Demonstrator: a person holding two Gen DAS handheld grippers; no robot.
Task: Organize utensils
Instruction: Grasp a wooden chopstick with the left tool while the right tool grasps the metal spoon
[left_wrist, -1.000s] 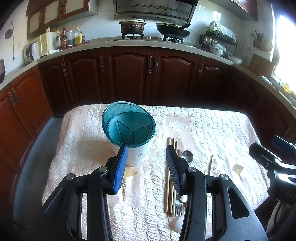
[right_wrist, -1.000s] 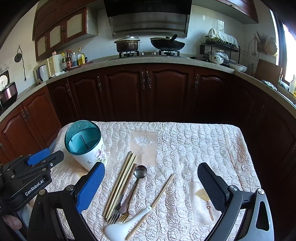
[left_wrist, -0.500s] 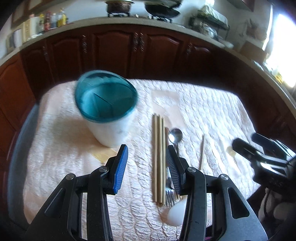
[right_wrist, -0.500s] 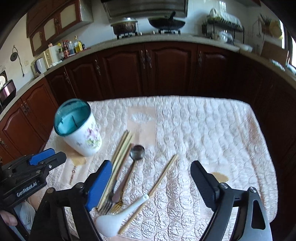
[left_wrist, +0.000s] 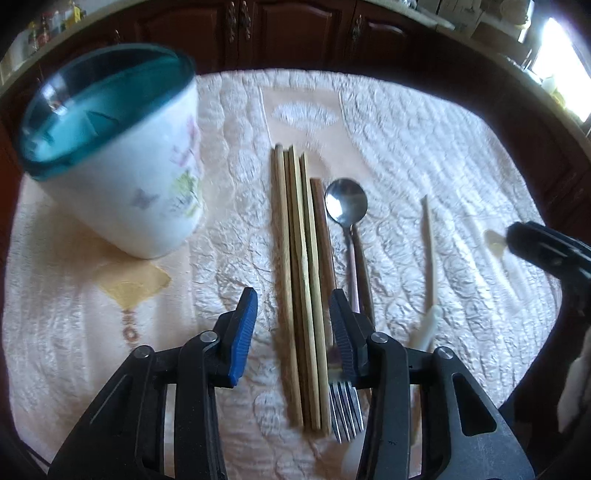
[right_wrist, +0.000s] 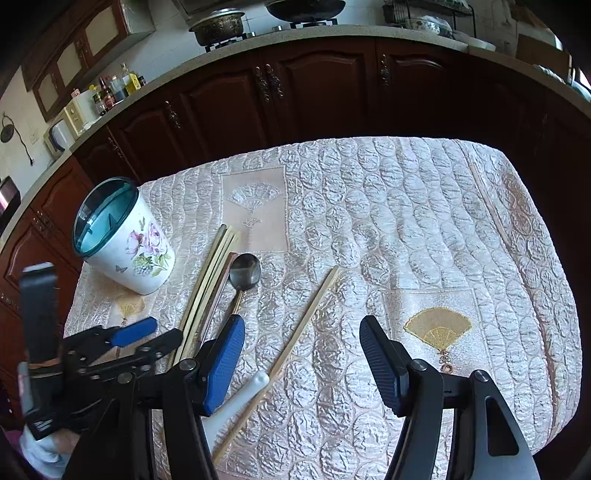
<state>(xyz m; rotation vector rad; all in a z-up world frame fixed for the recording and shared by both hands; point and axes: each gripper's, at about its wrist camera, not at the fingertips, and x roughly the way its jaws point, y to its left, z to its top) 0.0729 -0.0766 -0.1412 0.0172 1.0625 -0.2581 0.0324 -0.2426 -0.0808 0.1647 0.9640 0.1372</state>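
A white floral utensil holder (left_wrist: 122, 177) with a teal divided insert stands at the table's left; it also shows in the right wrist view (right_wrist: 123, 240). A bundle of wooden chopsticks (left_wrist: 299, 273) lies beside a metal spoon (left_wrist: 346, 206), a fork (left_wrist: 343, 410) and a white ceramic spoon (right_wrist: 236, 406). One loose chopstick (right_wrist: 295, 343) lies apart to the right. My left gripper (left_wrist: 293, 310) is open, low over the bundle, its jaws on either side of it. My right gripper (right_wrist: 303, 354) is open and empty above the loose chopstick.
The table wears a quilted cream cloth (right_wrist: 424, 229) with fan embroidery (right_wrist: 437, 328). Dark wooden cabinets (right_wrist: 295, 92) curve around behind, with pots and bottles on the counter. The left gripper shows in the right wrist view (right_wrist: 140, 339).
My left gripper has moved right and down, from in front of the holder to over the chopstick bundle. My right gripper has come lower and closer to the table.
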